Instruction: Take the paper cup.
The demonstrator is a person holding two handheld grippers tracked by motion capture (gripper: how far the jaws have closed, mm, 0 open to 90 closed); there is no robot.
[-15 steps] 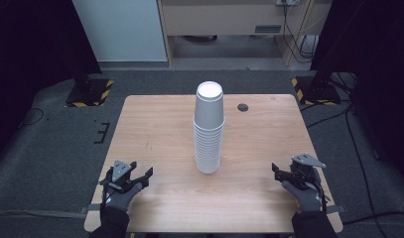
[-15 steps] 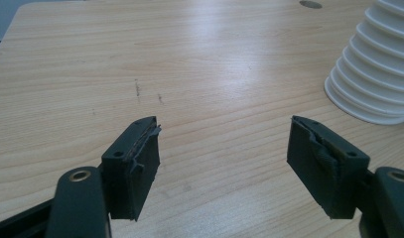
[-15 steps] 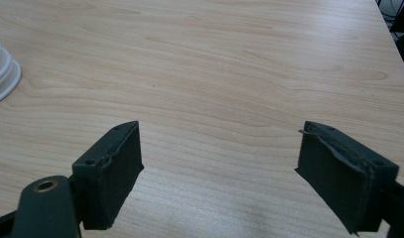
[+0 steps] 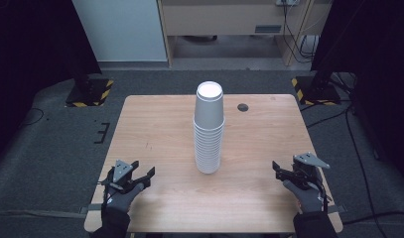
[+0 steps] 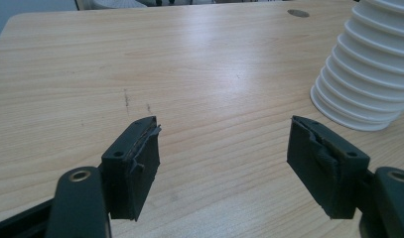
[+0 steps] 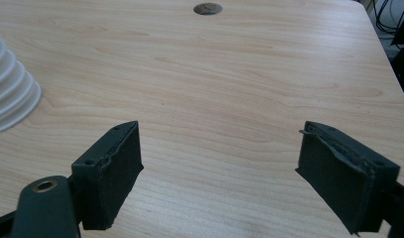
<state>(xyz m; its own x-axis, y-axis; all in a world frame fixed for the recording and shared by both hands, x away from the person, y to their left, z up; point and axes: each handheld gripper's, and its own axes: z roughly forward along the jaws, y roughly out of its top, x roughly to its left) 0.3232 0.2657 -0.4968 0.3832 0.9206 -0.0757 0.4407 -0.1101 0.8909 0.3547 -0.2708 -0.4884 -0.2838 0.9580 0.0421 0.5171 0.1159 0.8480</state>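
In the left gripper view, the stack of white paper cups (image 5: 368, 74) is cut off by the top and right edges, leaving the lower rims visible; in the right gripper view, the stack (image 6: 8, 94) is cut by the left edge, so a few rim arcs remain. In the high view, the small dark round mark (image 4: 243, 107) on the tabletop (image 4: 160, 129) is too small to identify, and the person's forearms are cut off by the bottom edge. The near tabletop edge is partly hidden behind the gloved hands.

A tall upside-down stack of white cups (image 4: 208, 130) stands upright mid-table (image 4: 155, 129).
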